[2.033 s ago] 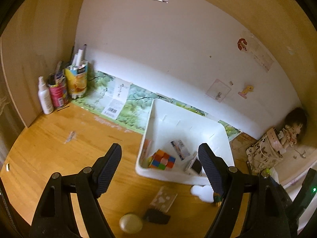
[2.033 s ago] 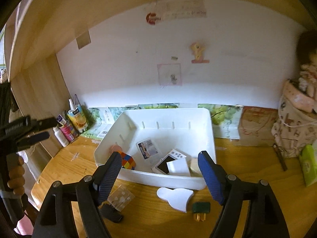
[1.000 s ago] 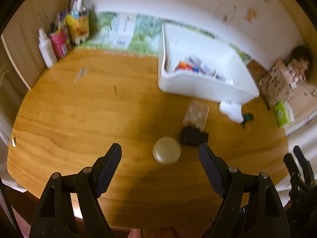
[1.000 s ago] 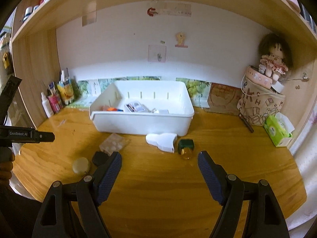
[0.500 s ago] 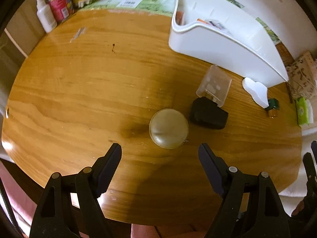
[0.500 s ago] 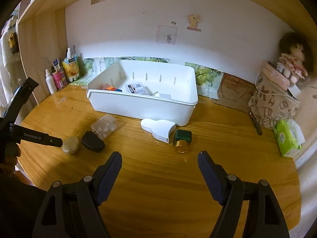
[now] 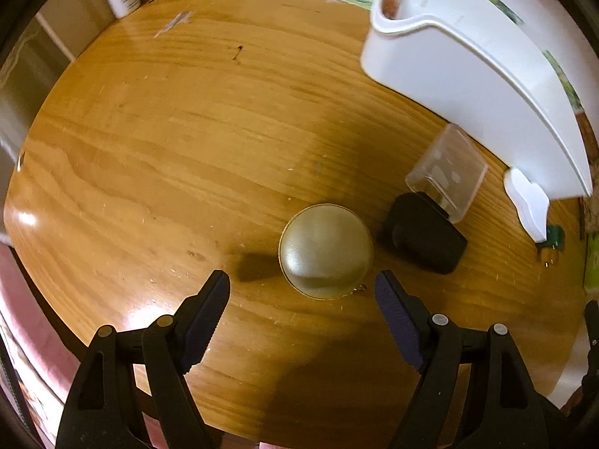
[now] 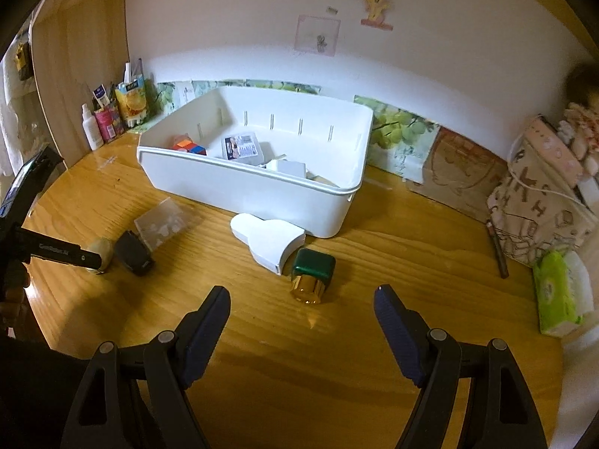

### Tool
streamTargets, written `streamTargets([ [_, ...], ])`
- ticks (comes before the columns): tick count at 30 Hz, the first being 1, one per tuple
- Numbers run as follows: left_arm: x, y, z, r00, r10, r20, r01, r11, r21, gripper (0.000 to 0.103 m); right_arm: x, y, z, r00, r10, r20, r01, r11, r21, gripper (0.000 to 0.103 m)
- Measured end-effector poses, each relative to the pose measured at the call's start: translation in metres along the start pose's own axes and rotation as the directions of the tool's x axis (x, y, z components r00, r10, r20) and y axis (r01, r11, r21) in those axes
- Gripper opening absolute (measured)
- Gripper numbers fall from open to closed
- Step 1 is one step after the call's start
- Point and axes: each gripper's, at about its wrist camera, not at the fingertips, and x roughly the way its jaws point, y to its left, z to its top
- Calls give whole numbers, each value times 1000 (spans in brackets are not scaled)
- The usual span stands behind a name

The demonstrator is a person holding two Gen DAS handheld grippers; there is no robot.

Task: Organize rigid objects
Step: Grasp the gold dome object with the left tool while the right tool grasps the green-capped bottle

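A round gold-beige case (image 7: 326, 250) lies on the wooden desk, just beyond my open left gripper (image 7: 301, 301). Right of it lie a black case (image 7: 425, 232) and a clear plastic box (image 7: 447, 174). The white bin (image 8: 262, 187) holds a colour cube (image 8: 189, 147) and a few other small items. In front of it lie a white bottle-shaped piece (image 8: 267, 241) and a green bottle with a gold cap (image 8: 311, 275). My right gripper (image 8: 301, 312) is open and empty, just short of the green bottle. The left gripper also shows in the right wrist view (image 8: 60, 252), over the round case (image 8: 100, 249).
Bottles and cartons (image 8: 112, 112) stand at the back left corner. A patterned bag (image 8: 539, 202), a green tissue pack (image 8: 558, 295) and a pen (image 8: 498, 250) are at the right. The desk's front edge (image 7: 112, 336) is close to my left gripper.
My left gripper has dropped closer to the round case, which now sits just ahead of the fingertips. My right gripper has moved forward and lower toward the green bottle.
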Motion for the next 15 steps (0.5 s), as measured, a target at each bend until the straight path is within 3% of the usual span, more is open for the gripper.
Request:
streamTargets([
  [7,8,5,-9,1000,0,6,0,996,-85,82,31,-12,3,996,64,-65,-66,997,-27,80],
  [15,11,-4,-8,999,43,32,-40,995,-96,82,62,-22,4,986,115,-119,-117,993,-12,80],
])
